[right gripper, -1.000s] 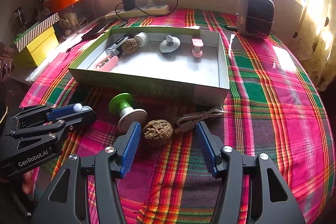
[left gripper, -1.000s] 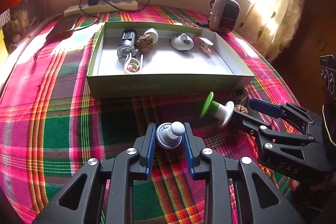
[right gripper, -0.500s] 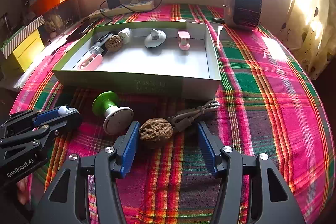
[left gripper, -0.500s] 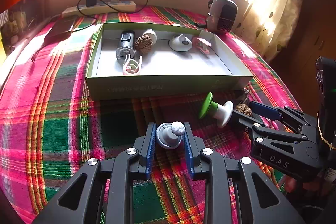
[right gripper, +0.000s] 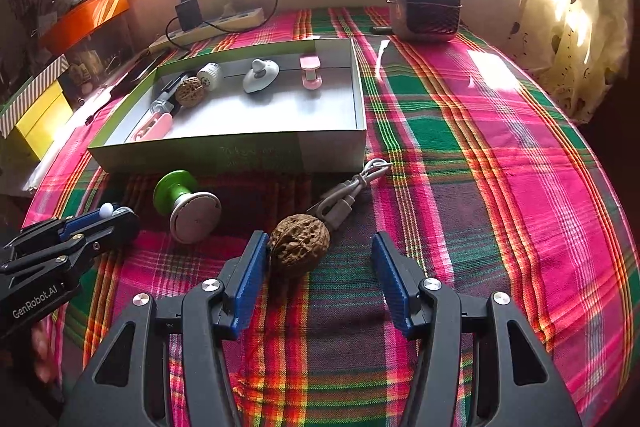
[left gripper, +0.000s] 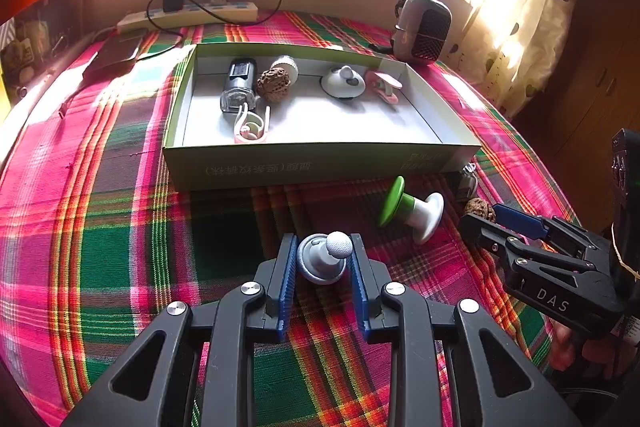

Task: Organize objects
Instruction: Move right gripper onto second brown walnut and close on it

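The left gripper (left gripper: 323, 259), black frame w/ ribbed blue pads, is nearly closed on a small grey-white knob w/ round disc base and ball tip (left gripper: 324, 257); both pads press the disc's sides, stem axis running from base up toward approx 1 o'clock in the left wrist view, ball end away from the camera. The right gripper (right gripper: 318, 259) stands partly open & its jaws have just been closing; a brown wrinkled walnut (right gripper: 299, 245) lies between them on the cloth, touching the left pad at approx 9 o'clock, clear gap to the right pad, so no grip. The nut is oval, long axis roughly crosswise between the pads. Just beyond it at approx 1 o'clock lies a grey bundled cable w/ plug ends (right gripper: 347, 194), long axis pointing toward 1 o'clock. At approx 10 o'clock from the nut a green-capped white plastic spool-shaped piece (right gripper: 186, 205) lies on its side, green end aimed at the box, white flared end toward the camera. The shallow green cardboard box w/ pale inner floor (right gripper: 240, 155) sits beyond at 12 o'clock, holding a second walnut (right gripper: 188, 91), a pink clip (right gripper: 310, 71), a grey-white dome knob (right gripper: 260, 75) & other bits along its far wall. All rests on a woven pink-green plaid cloth (right gripper: 480, 155).
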